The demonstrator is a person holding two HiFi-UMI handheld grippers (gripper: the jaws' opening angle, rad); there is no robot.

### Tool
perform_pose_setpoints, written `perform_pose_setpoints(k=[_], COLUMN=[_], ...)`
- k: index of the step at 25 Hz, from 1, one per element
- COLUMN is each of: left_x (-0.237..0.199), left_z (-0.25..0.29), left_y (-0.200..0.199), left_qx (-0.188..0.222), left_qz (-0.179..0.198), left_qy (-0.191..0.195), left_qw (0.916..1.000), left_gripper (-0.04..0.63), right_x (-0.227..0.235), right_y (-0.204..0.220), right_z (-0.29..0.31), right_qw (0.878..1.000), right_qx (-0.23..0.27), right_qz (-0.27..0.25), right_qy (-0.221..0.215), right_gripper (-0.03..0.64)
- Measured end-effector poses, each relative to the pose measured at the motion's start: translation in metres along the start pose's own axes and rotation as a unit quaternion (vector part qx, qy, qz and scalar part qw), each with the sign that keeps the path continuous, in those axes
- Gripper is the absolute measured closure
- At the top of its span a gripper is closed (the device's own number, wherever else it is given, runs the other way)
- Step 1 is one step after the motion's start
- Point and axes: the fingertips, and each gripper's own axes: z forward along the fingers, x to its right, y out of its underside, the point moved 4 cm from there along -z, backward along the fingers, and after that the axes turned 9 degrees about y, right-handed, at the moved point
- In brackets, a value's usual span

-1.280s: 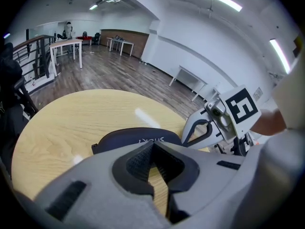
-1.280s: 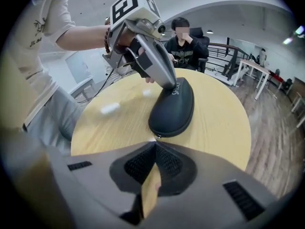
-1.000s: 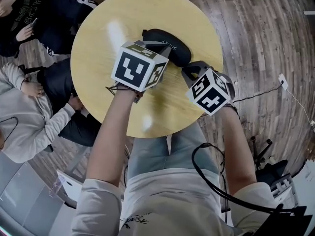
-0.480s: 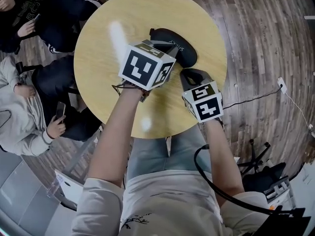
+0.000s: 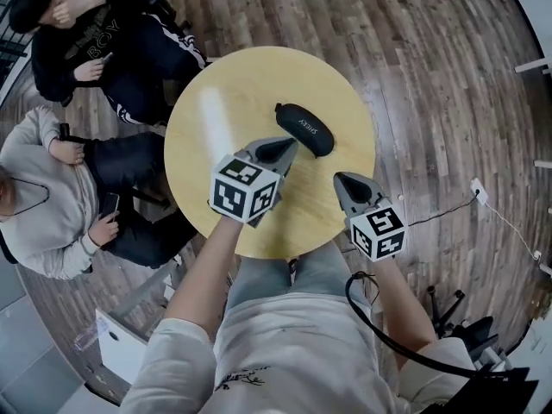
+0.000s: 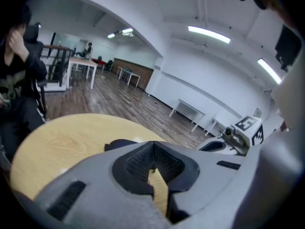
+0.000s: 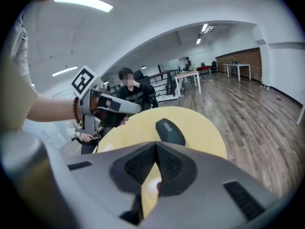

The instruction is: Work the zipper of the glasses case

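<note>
A black zipped glasses case (image 5: 304, 129) lies on the round yellow table (image 5: 224, 102), with nothing touching it. My left gripper (image 5: 291, 143) hovers just short of the case's near side, jaws shut and empty. My right gripper (image 5: 339, 178) hangs over the table's near right edge, further from the case, also shut on nothing. In the left gripper view the jaws (image 6: 152, 146) meet at the tip, and the case (image 6: 119, 145) shows as a dark shape behind them. The right gripper view shows the whole case (image 7: 169, 130) beyond the closed jaws (image 7: 155, 145), with the left gripper (image 7: 112, 104) at the left.
Two people sit close to the table's left side, one in grey (image 5: 52, 197) and one in black (image 5: 103, 41). Wooden floor surrounds the table. A cable (image 5: 379, 326) runs from my right gripper. The right gripper (image 6: 231, 138) shows at the left gripper view's right.
Both grippers have drawn back from the case toward me, and the case now lies free. The head view has pulled up and away, so the table looks smaller.
</note>
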Motion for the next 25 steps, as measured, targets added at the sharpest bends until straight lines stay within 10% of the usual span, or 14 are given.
perform_pose_setpoints(k=[12, 25], left_x=[0.092, 0.105], left_z=[-0.193, -0.187], left_y=[-0.008, -0.016], left_qx=[0.178, 0.170], left_qz=[0.011, 0.035], left_qy=[-0.199, -0.180], left_qw=[0.9638, 0.9681], left_gripper=[0.589, 0.589], right_x=[-0.099, -0.133], right_y=[-0.125, -0.122], right_z=[-0.064, -0.074], right_qw=[0.989, 0.988], right_qx=[0.127, 0.134], right_qz=[0.018, 0.024], right_qy=[-0.080, -0.067], right_gripper=[0.615, 0.617])
